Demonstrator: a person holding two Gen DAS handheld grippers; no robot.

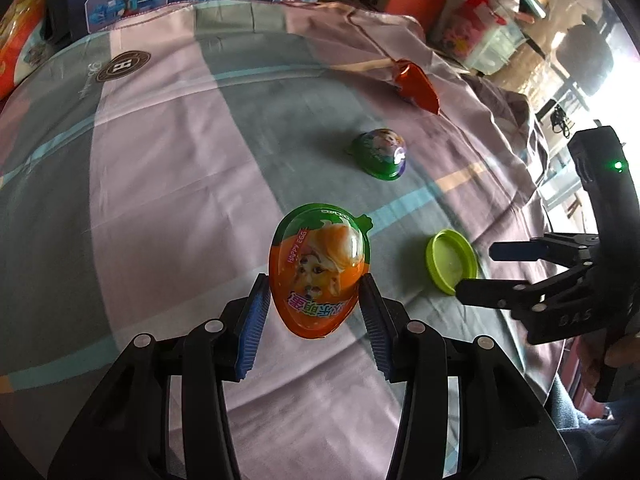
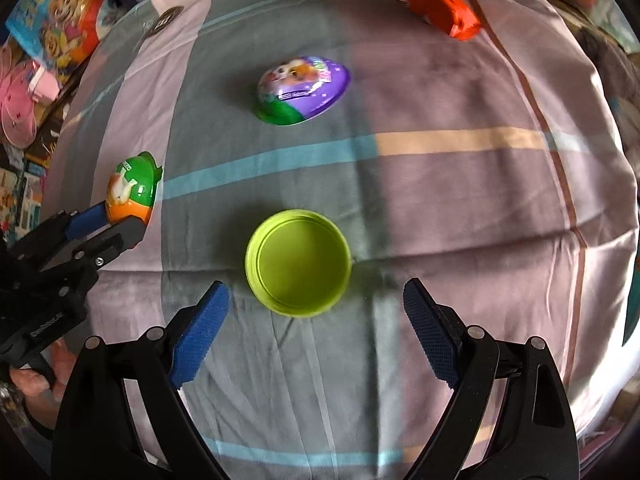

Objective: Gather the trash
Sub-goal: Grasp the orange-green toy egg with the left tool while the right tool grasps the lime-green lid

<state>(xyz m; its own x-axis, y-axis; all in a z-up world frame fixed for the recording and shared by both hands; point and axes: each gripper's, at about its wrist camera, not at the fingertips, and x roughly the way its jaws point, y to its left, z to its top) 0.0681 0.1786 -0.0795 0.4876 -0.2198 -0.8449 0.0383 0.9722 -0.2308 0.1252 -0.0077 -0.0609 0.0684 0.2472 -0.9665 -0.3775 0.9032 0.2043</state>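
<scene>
Left claw (image 1: 316, 300): closed on the orange egg shell (image 1: 318, 276), lifted off the tablecloth (image 1: 160, 184).
Egg shell: probably light, slick plastic; hold across its widest part.
Right claw (image 2: 316, 328): wide open, holding nothing, just short of the green lid (image 2: 298, 262).
Lid: lies open side up; likely stiff, so pinch across the rim.

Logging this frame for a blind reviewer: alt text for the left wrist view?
The left gripper is shut on an orange-and-green toy egg, its jaws pressing both sides. Beyond on the striped cloth lie a purple-and-green egg and orange wrapper; the open right gripper nears a lime lid.
</scene>
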